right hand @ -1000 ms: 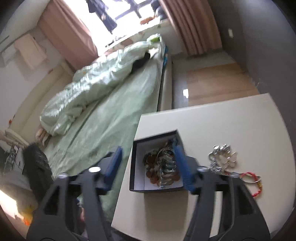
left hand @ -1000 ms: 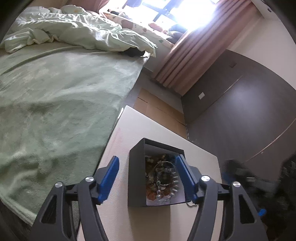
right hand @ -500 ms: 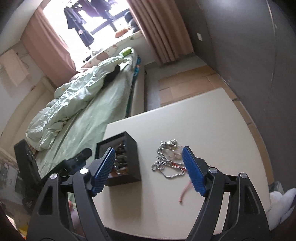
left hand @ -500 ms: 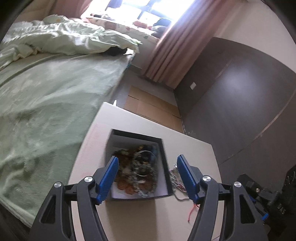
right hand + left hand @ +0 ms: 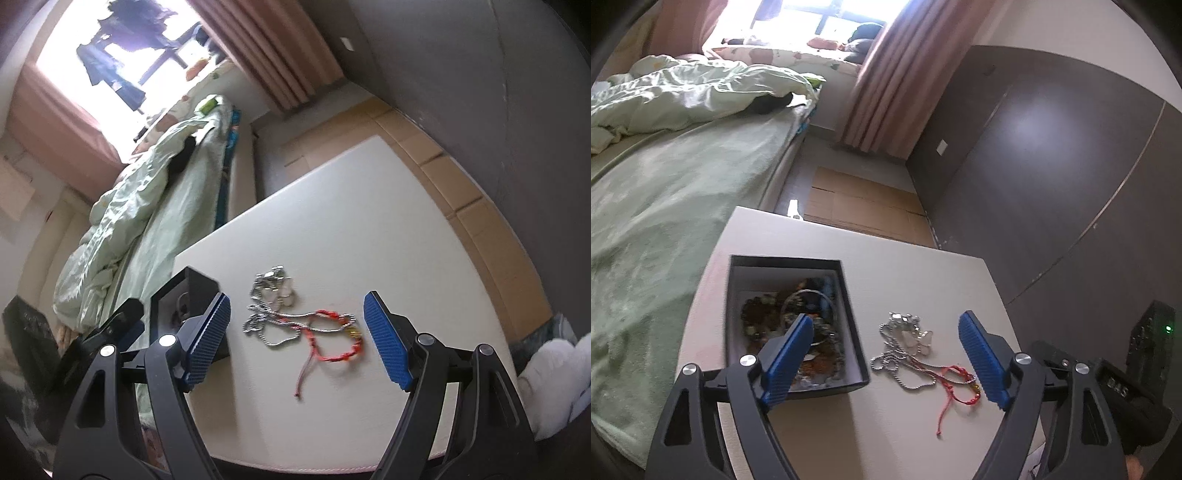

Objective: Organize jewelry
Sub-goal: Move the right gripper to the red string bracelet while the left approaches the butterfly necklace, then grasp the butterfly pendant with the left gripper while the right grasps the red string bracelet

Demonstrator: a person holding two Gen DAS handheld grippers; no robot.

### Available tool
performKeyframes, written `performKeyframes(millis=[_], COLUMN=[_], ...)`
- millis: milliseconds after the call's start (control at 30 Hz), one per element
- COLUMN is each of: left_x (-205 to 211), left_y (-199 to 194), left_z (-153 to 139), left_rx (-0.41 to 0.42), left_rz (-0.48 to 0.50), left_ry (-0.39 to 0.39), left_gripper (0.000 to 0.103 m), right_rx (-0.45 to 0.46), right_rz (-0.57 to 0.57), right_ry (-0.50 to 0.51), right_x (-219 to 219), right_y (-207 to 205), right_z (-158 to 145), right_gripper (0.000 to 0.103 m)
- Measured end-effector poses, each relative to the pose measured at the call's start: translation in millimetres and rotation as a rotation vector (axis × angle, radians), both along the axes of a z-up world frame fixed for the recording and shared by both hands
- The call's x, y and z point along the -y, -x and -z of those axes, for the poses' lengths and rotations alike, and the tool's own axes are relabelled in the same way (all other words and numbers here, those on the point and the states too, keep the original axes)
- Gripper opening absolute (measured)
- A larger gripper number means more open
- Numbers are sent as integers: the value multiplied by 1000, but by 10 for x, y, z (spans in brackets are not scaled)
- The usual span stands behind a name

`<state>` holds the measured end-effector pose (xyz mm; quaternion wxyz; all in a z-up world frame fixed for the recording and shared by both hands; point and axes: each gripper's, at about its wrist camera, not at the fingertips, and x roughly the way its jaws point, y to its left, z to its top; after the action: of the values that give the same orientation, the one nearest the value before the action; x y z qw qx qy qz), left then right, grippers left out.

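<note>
A black open box [image 5: 849, 317] with several beaded bracelets inside stands on the left of a white table [image 5: 916, 266]. To its right lie a silver bead chain [image 5: 903, 354] and a red cord bracelet [image 5: 956, 384]. My left gripper [image 5: 886, 354] is open and empty above the box's right edge and the chain. In the right wrist view my right gripper [image 5: 295, 338] is open and empty, with the silver chain [image 5: 271, 314] and the red bracelet [image 5: 332, 347] between its blue pads. The box [image 5: 195, 291] shows at the left.
A bed with green bedding [image 5: 665, 184] runs along the table's left side. A dark wall panel [image 5: 1052, 166] stands to the right. Wooden floor [image 5: 864, 206] lies beyond the table's far edge. A white soft thing [image 5: 554, 384] sits by the table's right corner.
Both grippers have swung right, from over the box toward the loose chain and red bracelet. Both stay open and empty. The jewelry has not moved.
</note>
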<state>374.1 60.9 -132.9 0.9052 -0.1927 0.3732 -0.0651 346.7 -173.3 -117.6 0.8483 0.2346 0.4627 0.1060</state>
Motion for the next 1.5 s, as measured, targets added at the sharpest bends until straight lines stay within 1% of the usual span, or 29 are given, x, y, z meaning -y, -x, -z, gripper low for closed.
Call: performKeyframes(millis=[67,133,167,200,233,300,333,400,433,500,567,633,733,900,1000,1033,1267,1300,1333,1400,1500], left_x=[98,206,263,322,377,454,503,576,611,652,688,720,771,878,921,926,975,979,977,993,1032], left_y=[-59,-115,-142,-173,-199,-239,-272,-339,-395,-487,-565,-664,-780,-893,-945,-954,-999,-1006,-1009,-1011,-1041], left_z=[6,3,3,6,15,52,76,122,156,210,246,305,404,551,630,654,806,817,815,808,832], left_rx=[-11,-20,-27,-36,-46,-69,-83,-110,-129,-158,-177,-209,-255,-312,-331,-332,-370,-370,-367,-353,-358], left_rz=[27,58,77,95,110,132,144,164,177,188,194,204,210,213,202,198,198,191,187,194,197], left_ry=[-11,-32,-41,-49,-58,-71,-82,-103,-107,-113,-122,-127,-140,-147,-165,-165,-184,-200,-212,-225,-229], left_gripper=[76,70,69,66,61,56,51,47,42,40,40,38,38,38,38,39,39,40,47,54,55], right_rx=[-20,-44,-53,-63,-68,-86,-103,-124,-133,-140,-146,-149,-153,-161,-164,-165,-165,-163,-161,-160,-160], right_rz=[15,26,28,30,33,40,43,47,55,69,87,96,109,119,121,122,125,123,122,121,122], right_ry=[-21,-35,-39,-39,-36,-31,-39,-55,-61,-69,-78,-86,-89,-100,-108,-113,-127,-130,-131,-133,-139], right_x=[69,122,144,159,164,188,208,240,272,319,369,396,428,465,481,489,505,504,513,506,510], right_y=[-28,-42,-47,-49,-55,-70,-82,-103,-101,-96,-90,-73,-60,-71,-68,-64,-62,-57,-52,-46,-46], right_z=[50,101,122,140,147,182,216,268,286,302,314,317,323,340,348,350,344,341,338,329,328], right_gripper=[75,75,75,73,71,66,61,59,58,58,58,58,58,58,58,58,58,58,58,58,58])
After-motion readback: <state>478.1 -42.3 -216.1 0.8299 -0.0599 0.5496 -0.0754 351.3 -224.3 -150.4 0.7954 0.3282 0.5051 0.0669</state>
